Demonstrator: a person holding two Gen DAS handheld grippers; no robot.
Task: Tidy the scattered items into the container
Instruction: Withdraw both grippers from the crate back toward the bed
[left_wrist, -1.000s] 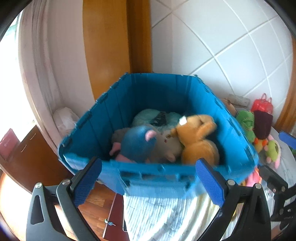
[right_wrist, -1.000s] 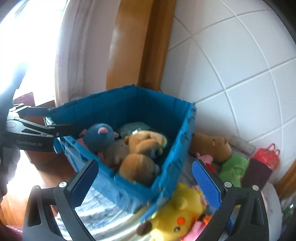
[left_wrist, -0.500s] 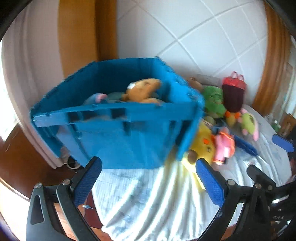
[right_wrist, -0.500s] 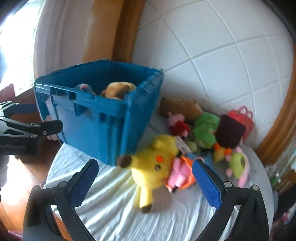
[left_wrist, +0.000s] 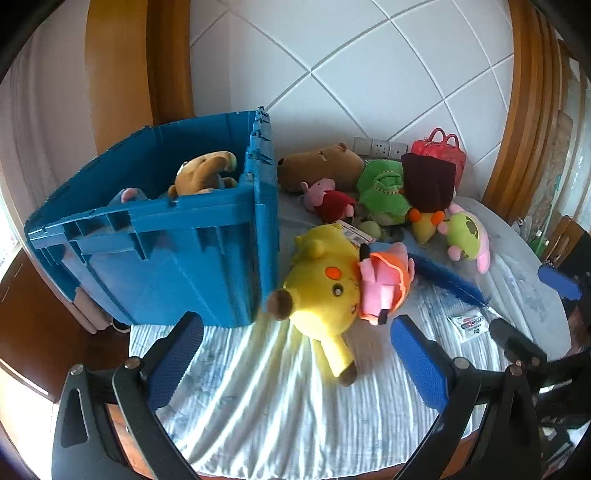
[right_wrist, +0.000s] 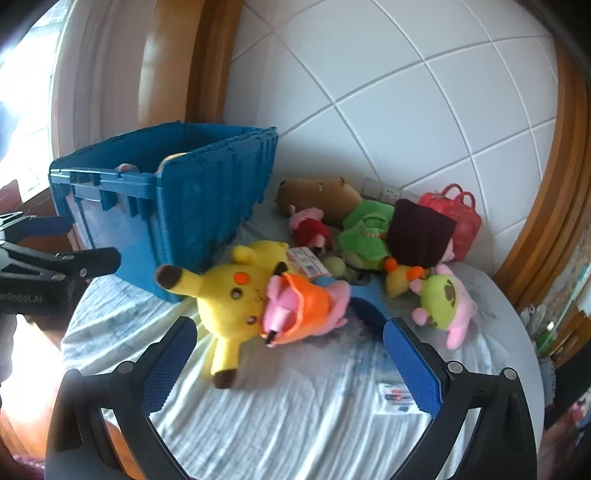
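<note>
A blue crate (left_wrist: 173, 254) (right_wrist: 177, 206) stands at the left of the cloth-covered table, with an orange-brown plush (left_wrist: 205, 173) and others inside. Beside it lie a yellow plush (left_wrist: 321, 288) (right_wrist: 229, 291) and a pink-and-orange plush (left_wrist: 384, 284) (right_wrist: 299, 306). Behind are a brown plush (left_wrist: 321, 166), a green plush (left_wrist: 384, 188) and a green-and-pink plush (left_wrist: 467, 236). My left gripper (left_wrist: 295, 354) is open and empty, short of the yellow plush. My right gripper (right_wrist: 291, 365) is open and empty, just before both plushes.
A red handbag (left_wrist: 439, 151) and a dark maroon toy (left_wrist: 428, 181) sit against the tiled wall. A blue strip (left_wrist: 450, 280) and a small packet (left_wrist: 467, 323) lie on the striped cloth (left_wrist: 277, 406). The table edge drops to a wooden floor at the left.
Both grippers have pulled back from above the crate and swung right and down. The scattered plushes on the table have come into the middle of both views.
</note>
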